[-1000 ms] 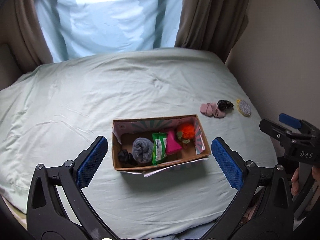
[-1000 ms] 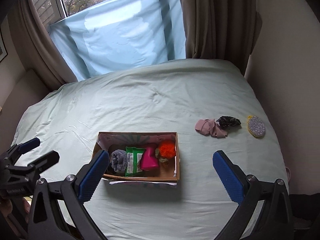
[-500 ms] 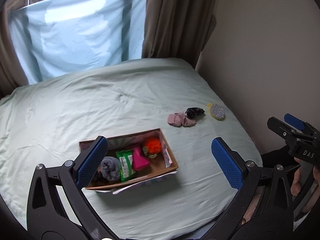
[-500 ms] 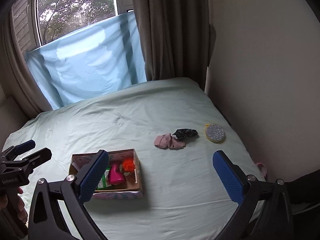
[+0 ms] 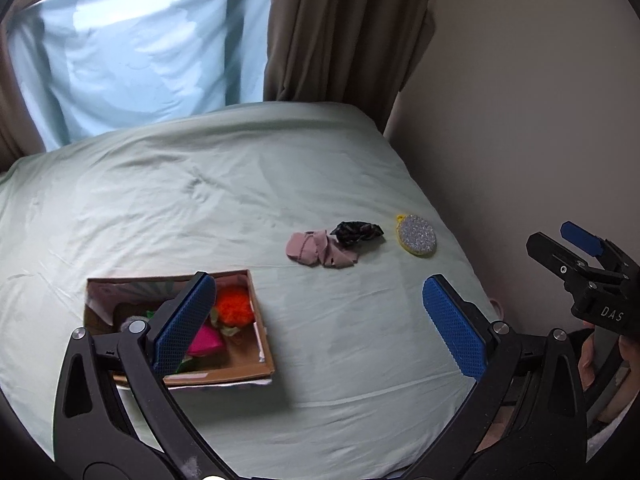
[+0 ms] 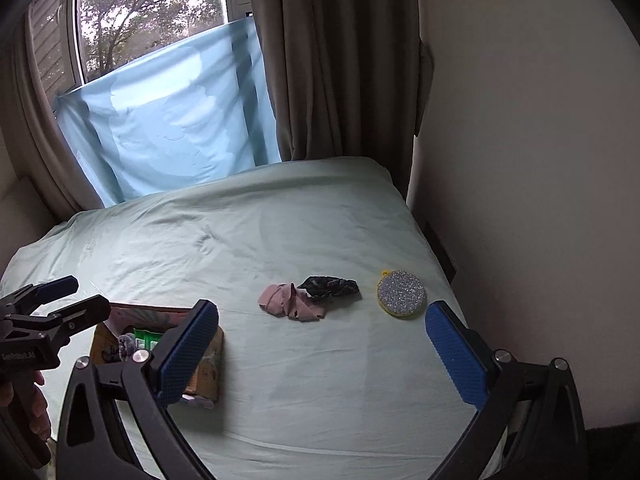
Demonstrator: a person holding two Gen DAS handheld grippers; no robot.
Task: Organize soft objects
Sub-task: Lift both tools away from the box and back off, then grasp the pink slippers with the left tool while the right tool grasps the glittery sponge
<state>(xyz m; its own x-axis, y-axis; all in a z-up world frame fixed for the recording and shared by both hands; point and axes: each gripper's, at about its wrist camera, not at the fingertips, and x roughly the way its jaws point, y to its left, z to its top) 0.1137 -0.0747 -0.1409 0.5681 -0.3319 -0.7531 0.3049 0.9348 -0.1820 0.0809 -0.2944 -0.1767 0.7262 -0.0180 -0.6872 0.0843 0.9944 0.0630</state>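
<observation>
left gripper (image 5: 319, 326): jaws spread wide, empty, held above bed (image 5: 240, 184). right gripper (image 6: 322, 354): jaws spread wide, empty; "das" printed on body as seen from left wrist view. cardboard box (image 5: 262, 336) at near left of bed, containing orange pom-pom (image 5: 235, 308), pink item (image 5: 206, 340), green packet (image 6: 148, 338). pink cloth (image 6: 290, 300) touching black scrunchie (image 6: 330, 286) mid-bed; glitter sponge (image 6: 401, 293) just beside, toward wall.

Box contents (image 5: 208, 340) partly behind tool finger (image 5: 182, 324)
</observation>
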